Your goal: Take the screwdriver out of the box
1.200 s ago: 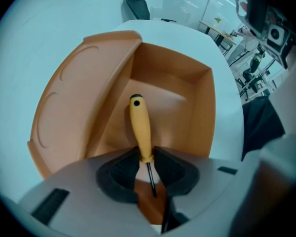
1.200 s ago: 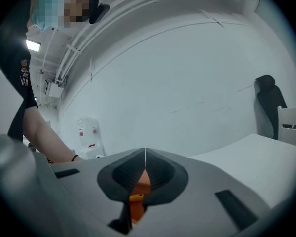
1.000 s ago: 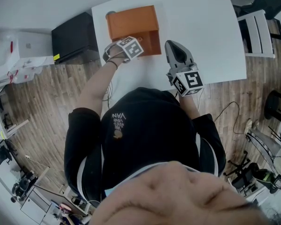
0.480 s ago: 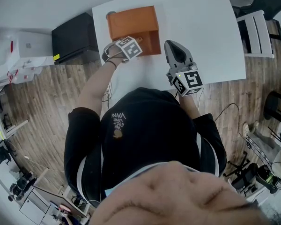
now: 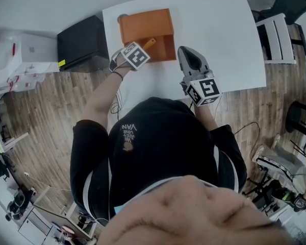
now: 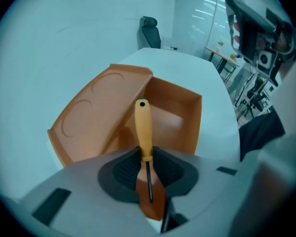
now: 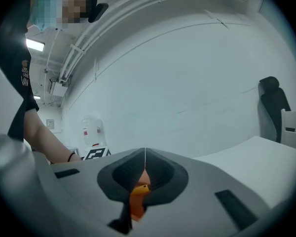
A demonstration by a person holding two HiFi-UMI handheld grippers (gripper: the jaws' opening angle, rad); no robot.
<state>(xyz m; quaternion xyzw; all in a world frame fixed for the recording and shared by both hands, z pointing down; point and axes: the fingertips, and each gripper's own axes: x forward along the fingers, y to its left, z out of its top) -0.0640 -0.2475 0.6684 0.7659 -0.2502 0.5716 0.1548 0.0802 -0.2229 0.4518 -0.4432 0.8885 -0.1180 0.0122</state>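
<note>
- While the left gripper (image 6: 147, 181) points steeply down, its jaws pinch the screwdriver (image 6: 143, 127) right where the yellow handle meets the dark shaft!
- Handle juts out past that gripper's jaws, over the open orange box (image 6: 96, 122) just beyond.
- Right gripper (image 7: 144, 158), off to the side above the white table (image 5: 219, 34), sits level, jaws pressed together, empty.
</note>
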